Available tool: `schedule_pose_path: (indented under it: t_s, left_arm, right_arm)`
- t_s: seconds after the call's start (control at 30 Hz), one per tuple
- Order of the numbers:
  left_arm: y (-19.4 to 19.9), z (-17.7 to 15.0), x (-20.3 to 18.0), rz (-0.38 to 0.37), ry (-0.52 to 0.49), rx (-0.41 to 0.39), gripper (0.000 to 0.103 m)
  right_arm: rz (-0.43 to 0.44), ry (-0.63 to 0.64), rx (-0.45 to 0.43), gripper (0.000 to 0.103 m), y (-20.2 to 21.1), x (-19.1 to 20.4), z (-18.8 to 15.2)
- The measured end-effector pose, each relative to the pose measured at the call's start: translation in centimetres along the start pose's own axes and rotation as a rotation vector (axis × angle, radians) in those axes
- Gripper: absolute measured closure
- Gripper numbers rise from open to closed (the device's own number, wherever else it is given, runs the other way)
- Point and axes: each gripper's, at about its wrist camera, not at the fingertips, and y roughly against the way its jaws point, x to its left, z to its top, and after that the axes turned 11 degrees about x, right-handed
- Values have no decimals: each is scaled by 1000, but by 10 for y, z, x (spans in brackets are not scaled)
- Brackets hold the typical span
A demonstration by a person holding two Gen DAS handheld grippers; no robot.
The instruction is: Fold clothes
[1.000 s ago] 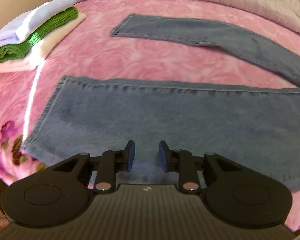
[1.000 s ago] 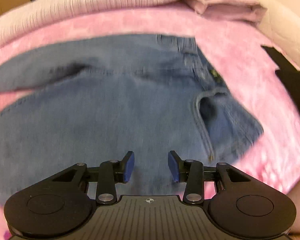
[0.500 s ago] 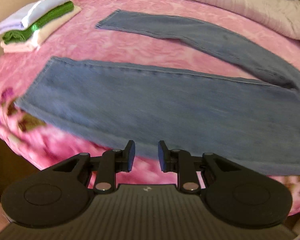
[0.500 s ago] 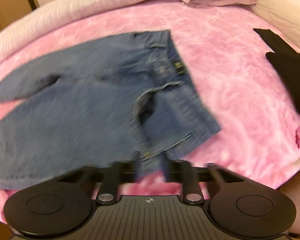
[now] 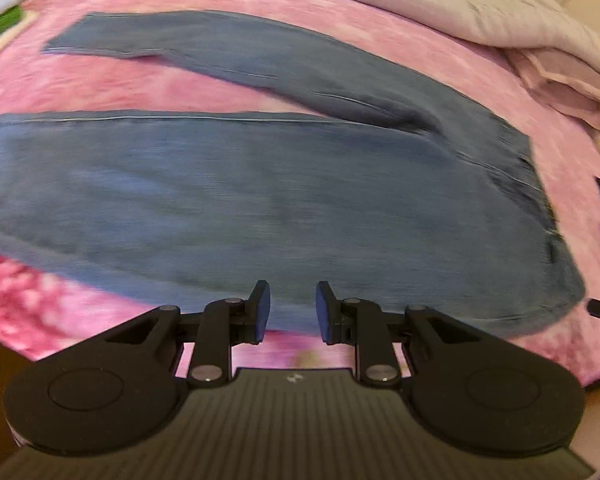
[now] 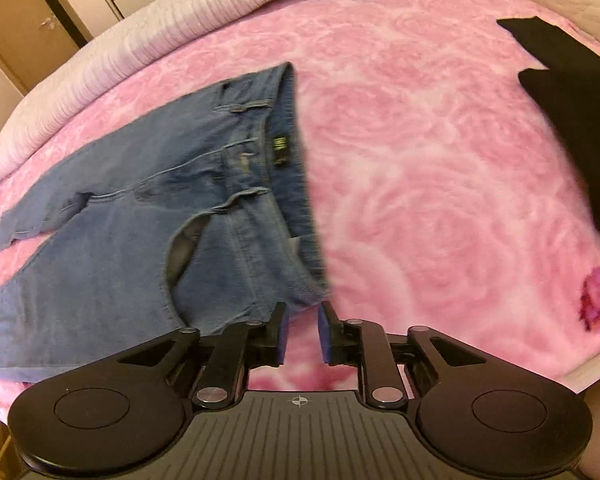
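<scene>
Hand-held gripper on your right [image 6: 302, 334]: jaws opening, empty, nearest the waistband corner of the jeans [image 6: 148, 216]. Left hand-held gripper [image 5: 288, 312] released. Jeans lie lengthwise across the bed [image 6: 420, 168], legs leftward.

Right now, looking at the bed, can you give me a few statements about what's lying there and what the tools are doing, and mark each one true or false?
1. The jeans lie spread out on the pink blanket, legs apart. True.
2. The right tool is clamped on the waistband. False: nothing is between its fingers; its jaws are opening, just short of the waistband corner.
3. A black garment lies to the right of the jeans. True.
4. The left tool grips a trouser leg. False: its fingers stand apart, empty, over the near edge of the jeans.
5. The jeans are already folded in half. False: they lie unfolded.
</scene>
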Motion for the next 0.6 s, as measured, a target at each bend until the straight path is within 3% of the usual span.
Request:
schedule_pose_path:
  t_s: [0.13, 0.23, 0.47, 0.6]
  left_arm:
    - [-17, 17, -32, -93, -80, 41, 79]
    - [-33, 32, -47, -161, -82, 59, 79]
    - [-64, 65, -90, -251, -151, 141, 79]
    - [-74, 73, -113, -287, -148, 161, 76]
  right_arm:
    - [55, 21, 6, 75, -1, -6, 14]
    - [108, 48, 26, 74, -5, -7, 28]
    - [252, -36, 81, 72, -17, -28, 56]
    - [312, -61, 130, 62, -32, -40, 66]
